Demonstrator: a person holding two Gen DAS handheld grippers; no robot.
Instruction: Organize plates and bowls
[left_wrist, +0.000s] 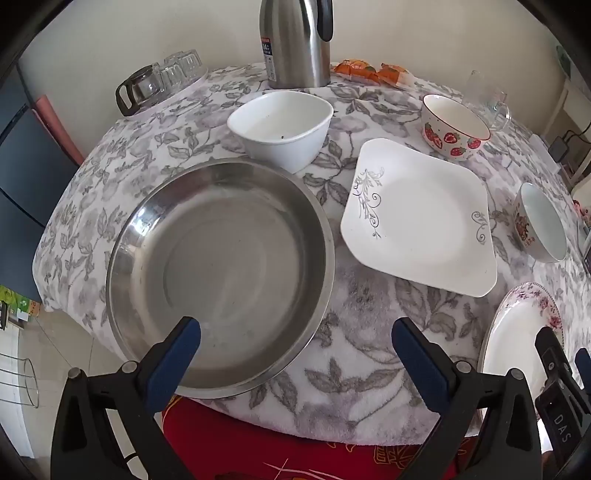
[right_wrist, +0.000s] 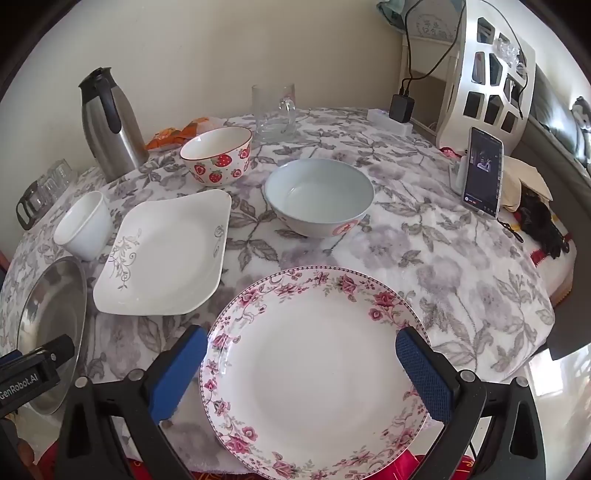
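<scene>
Nothing is yet gathered: the left claw (left_wrist: 295, 332) is held wide open above the steel pan (left_wrist: 221, 277), the right claw (right_wrist: 301, 350) wide open over the floral plate (right_wrist: 314, 369), whose rim must next be gripped.

— Any writing you can read here?

— "GenRobot.AI" in white on the black body of the left gripper (right_wrist: 33, 373), at the near left edge of the right wrist view. "DAS" on the black body of the right gripper (left_wrist: 561, 417), near right in the left wrist view.

— The flask (left_wrist: 295, 40)?

— It has a label, far side, too small to read.
</scene>
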